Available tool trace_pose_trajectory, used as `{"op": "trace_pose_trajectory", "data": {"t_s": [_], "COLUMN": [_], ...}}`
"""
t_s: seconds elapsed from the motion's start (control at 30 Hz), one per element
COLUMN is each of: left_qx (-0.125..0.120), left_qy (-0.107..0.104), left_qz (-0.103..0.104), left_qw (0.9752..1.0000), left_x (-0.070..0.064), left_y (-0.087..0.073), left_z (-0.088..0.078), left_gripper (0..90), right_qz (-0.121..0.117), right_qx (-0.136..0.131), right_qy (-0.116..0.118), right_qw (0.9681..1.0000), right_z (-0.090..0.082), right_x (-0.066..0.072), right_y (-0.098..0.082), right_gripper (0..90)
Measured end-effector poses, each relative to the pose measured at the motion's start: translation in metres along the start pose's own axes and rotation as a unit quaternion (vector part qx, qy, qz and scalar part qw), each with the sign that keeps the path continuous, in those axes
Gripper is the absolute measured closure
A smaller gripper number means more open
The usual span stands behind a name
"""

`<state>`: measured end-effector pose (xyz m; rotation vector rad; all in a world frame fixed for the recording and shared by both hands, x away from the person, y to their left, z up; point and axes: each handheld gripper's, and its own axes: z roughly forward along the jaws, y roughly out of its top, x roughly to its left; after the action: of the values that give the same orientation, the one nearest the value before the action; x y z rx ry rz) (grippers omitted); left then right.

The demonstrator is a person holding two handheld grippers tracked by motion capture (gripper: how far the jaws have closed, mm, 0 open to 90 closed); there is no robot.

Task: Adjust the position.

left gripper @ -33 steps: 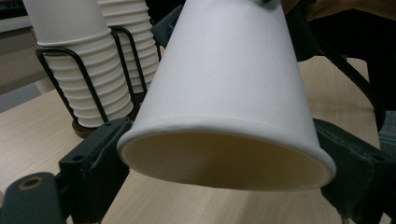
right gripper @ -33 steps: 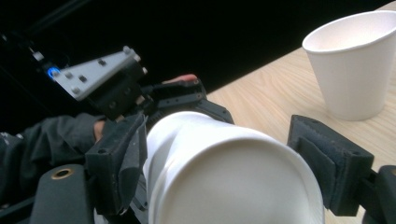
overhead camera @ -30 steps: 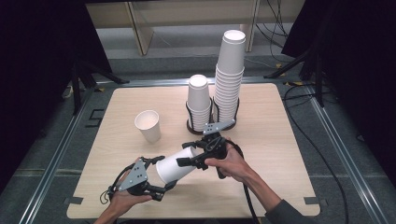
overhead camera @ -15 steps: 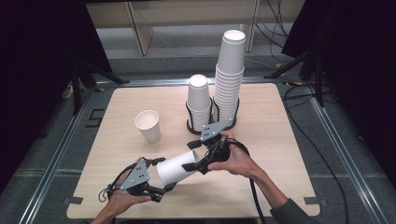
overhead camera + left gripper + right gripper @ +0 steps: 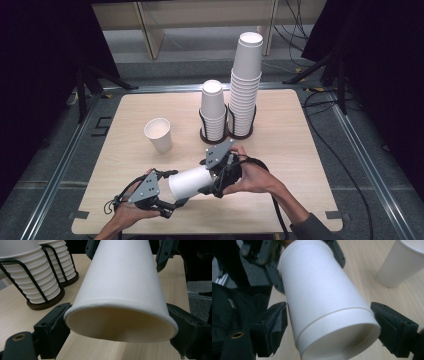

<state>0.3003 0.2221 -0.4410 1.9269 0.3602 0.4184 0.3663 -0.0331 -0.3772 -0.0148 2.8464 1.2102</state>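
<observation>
The cup [image 5: 190,182] lies on its side above the table's [image 5: 300,150] near edge, long axis running between my grippers; my left gripper [image 5: 167,192] is clamped on its rim end, having just closed in; my right gripper [image 5: 215,177] flanks the base, seemingly gripping it.

Overhead view; two close, opposed cup [image 5: 192,183] views
</observation>
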Motion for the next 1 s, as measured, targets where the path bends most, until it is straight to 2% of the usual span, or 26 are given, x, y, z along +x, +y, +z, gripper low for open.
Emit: {"op": "trace_pose_trajectory", "data": {"t_s": [0.13, 0.2, 0.33, 0.47, 0.57, 0.67, 0.77, 0.83, 0.93, 0.97, 1.0], "left_qx": [0.007, 0.01, 0.016, 0.01, 0.011, 0.008, 0.018, 0.019, 0.014, -0.002, -0.009], "left_qy": [-0.006, -0.011, -0.014, -0.019, -0.02, -0.025, -0.024, -0.026, -0.027, -0.028, -0.029], "left_qz": [0.005, 0.006, 0.012, 0.012, 0.015, 0.016, 0.025, 0.022, 0.025, 0.019, 0.018], "left_qw": [0.9999, 0.9999, 0.9997, 0.9997, 0.9996, 0.9995, 0.9992, 0.9992, 0.9992, 0.9994, 0.9994], "left_x": [0.0, -0.001, -0.001, -0.001, -0.002, -0.003, -0.002, -0.003, -0.002, -0.002, 0.0], "left_y": [0.0, 0.0, 0.001, 0.0, 0.0, -0.001, -0.001, 0.0, -0.001, -0.001, -0.002], "left_z": [-0.001, 0.0, 0.0, 0.001, 0.001, 0.002, 0.001, 0.0, -0.001, 0.001, 0.001], "left_gripper": [12.2, 12.2, 12.2, 12.2, 12.2, 12.3, 12.5, 12.5, 12.0, 11.4, 9.4], "right_qz": [-0.01, -0.005, -0.032, -0.027, -0.026, -0.032, -0.043, -0.04, -0.048, -0.053, -0.051], "right_qx": [0.018, 0.029, 0.04, 0.05, 0.054, 0.061, 0.063, 0.066, 0.064, 0.063, 0.058], "right_qy": [0.004, 0.007, 0.013, 0.013, 0.022, 0.025, 0.026, 0.027, 0.025, 0.028, 0.03], "right_qw": [0.9998, 0.9995, 0.9986, 0.9983, 0.998, 0.9973, 0.9968, 0.9966, 0.9965, 0.9962, 0.9966], "right_z": [0.005, 0.007, 0.012, 0.013, 0.015, 0.019, 0.021, 0.021, 0.019, 0.019, 0.018], "right_x": [0.002, 0.005, 0.003, 0.005, 0.005, 0.005, 0.005, 0.005, 0.006, 0.005, 0.006], "right_y": [0.001, 0.001, 0.0, 0.0, -0.001, -0.002, -0.002, -0.003, -0.003, -0.003, -0.003], "right_gripper": [17.5, 18.1, 18.6, 18.7, 19.1, 19.5, 20.6, 21.2, 22.2, 22.3, 22.3]}}
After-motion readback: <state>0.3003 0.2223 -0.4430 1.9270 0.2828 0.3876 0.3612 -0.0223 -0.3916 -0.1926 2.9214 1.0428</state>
